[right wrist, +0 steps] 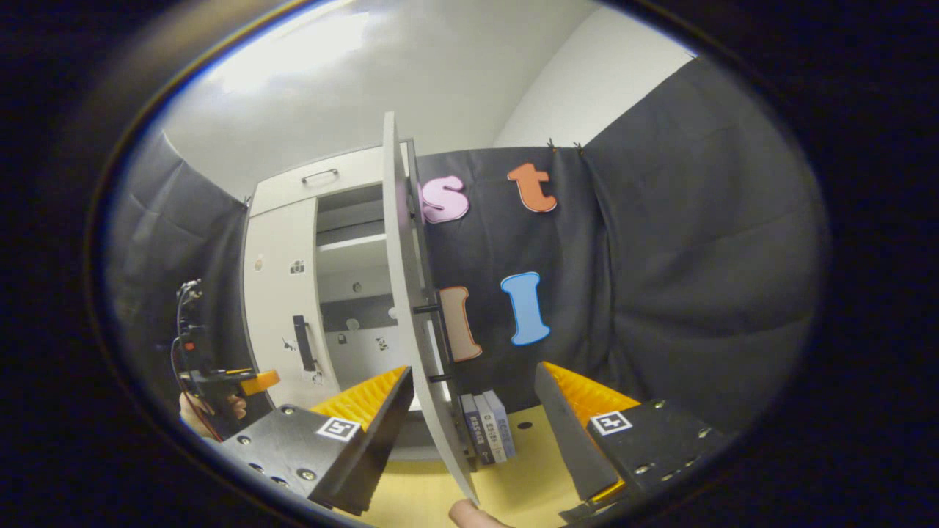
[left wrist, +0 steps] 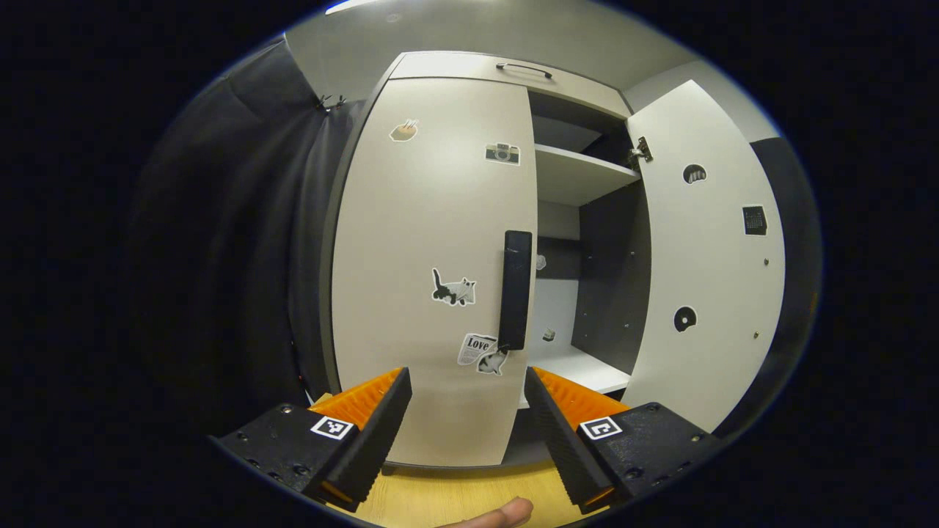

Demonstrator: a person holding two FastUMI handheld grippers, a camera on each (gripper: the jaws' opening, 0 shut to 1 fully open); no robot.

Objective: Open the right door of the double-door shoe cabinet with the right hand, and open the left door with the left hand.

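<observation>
The left gripper (left wrist: pixel 468 411) hangs with its jaws wide apart and empty, the closed left door (left wrist: pixel 433 242) ahead and its dark vertical handle (left wrist: pixel 516 290) at about 12 o'clock, just above the gap; that stiff bar looks the place to pinch, and the rigid panel should swing lightly on its hinges. The right gripper (right wrist: pixel 473 411) gapes too, pressing nothing, with the open right door (right wrist: pixel 411 308) edge-on between its fingers. The cabinet's shelves (left wrist: pixel 579 176) look nearly bare.
</observation>
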